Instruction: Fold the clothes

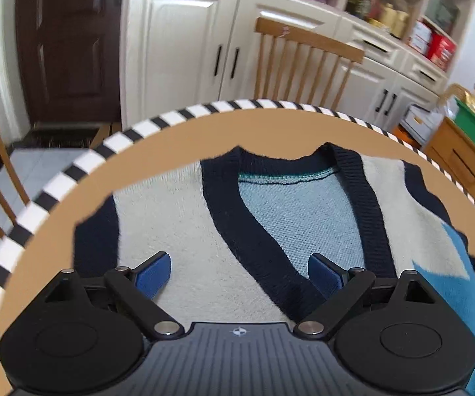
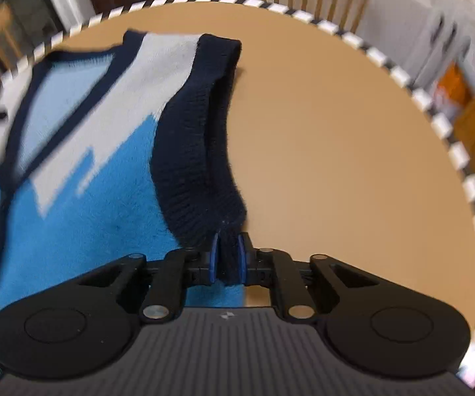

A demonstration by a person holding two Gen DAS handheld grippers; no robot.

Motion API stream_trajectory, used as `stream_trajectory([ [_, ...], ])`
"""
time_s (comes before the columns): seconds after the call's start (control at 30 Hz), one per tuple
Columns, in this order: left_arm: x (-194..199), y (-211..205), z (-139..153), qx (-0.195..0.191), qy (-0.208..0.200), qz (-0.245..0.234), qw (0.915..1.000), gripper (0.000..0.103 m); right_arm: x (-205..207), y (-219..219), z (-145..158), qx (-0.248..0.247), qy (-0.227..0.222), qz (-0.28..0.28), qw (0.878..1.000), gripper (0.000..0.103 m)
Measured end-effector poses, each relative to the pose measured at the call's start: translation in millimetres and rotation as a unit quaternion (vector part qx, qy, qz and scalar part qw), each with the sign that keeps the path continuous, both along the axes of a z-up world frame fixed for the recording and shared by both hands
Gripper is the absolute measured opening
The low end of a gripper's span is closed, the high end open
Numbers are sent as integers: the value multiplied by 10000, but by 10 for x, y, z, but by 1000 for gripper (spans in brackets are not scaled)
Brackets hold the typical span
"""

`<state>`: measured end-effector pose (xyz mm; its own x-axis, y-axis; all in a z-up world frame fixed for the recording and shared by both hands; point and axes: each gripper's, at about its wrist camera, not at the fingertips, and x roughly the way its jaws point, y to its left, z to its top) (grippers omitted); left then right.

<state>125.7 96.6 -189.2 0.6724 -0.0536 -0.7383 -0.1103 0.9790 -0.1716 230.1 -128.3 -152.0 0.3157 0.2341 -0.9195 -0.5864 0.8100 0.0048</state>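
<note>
the left gripper (image 1: 239,272) is seen with its blue pads spread wide apart and nothing between them. in the left wrist view it is held over the chest of a knit vest (image 1: 184,217), which is spread flat on a round table (image 1: 171,138) with a striped rim. the navy v-neck band (image 1: 234,217) is found at twelve o'clock from the tongs, running from eleven o'clock down to about five o'clock, passing between the two pads. the left armhole trim (image 1: 95,244) lies at nine o'clock, just beside the left pad. a wooden chair (image 1: 306,62) stands beyond the table at twelve o'clock.

in the right wrist view the right gripper (image 2: 229,257) is seen pressed together on the navy armhole band (image 2: 191,151) at its lower end. the band is lifted off the table there, and its long axis is stretched away from the tongs toward eleven o'clock, up to the shoulder. the body of the vest is spread from nine to eleven o'clock, while bare tabletop is left from one to three o'clock. this view is blurred, so fine detail is not given.

the fold is judged to be carried by the right gripper, since the cloth is clamped only there; the band would be taken across toward nine o'clock, over the vest's body. the left gripper is the nearer one to the neckline and is judged free to pin or pinch it.
</note>
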Motion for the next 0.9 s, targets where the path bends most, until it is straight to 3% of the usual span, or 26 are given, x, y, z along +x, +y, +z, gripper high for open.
stream_trajectory([
  [0.1, 49, -21, -60, 156, 53, 62, 9998, 93, 17, -72, 2, -422, -241, 4, 9988, 9],
  [0.2, 84, -76, -92, 480, 93, -23, 9988, 94, 105, -191, -16, -1059, -601, -224, 9923, 1],
  [0.27, 88, -119, -104, 609, 101, -85, 9981, 96, 212, -382, 23, -657, -363, -680, 9949, 1],
  [0.37, 83, -98, -83, 481, 71, 41, 9988, 96, 93, -334, 187, -463, -514, -592, 9958, 19],
  [0.43, 71, -60, -52, 262, 57, 203, 9994, 96, -108, -156, 224, -225, -300, -177, 9991, 55],
  [0.47, 64, -45, -36, 152, 52, 269, 9995, 96, -227, -39, 225, -129, -188, 104, 9997, 57],
  [0.57, 77, -84, -53, 289, 80, 238, 9993, 96, -448, 283, -1, -900, -358, 781, 9922, 48],
  [0.6, 78, -105, -66, 417, 98, 190, 9989, 96, -435, 315, -83, -1108, -401, 784, 9899, 38],
  [0.67, 82, -125, -74, 521, 115, 136, 9985, 96, -412, 286, -101, -1112, -439, 748, 9900, 33],
  [0.73, 84, -134, -79, 577, 125, 102, 9982, 96, -386, 262, -118, -1265, -428, 741, 9883, 18],
  [0.77, 86, -131, -81, 590, 127, 94, 9981, 96, -388, 242, -143, -1430, -509, 777, 9854, 20],
  [0.9, 96, -131, -93, 684, 135, 54, 9976, 96, -333, 108, -156, -1255, -384, 618, 9894, 17],
])
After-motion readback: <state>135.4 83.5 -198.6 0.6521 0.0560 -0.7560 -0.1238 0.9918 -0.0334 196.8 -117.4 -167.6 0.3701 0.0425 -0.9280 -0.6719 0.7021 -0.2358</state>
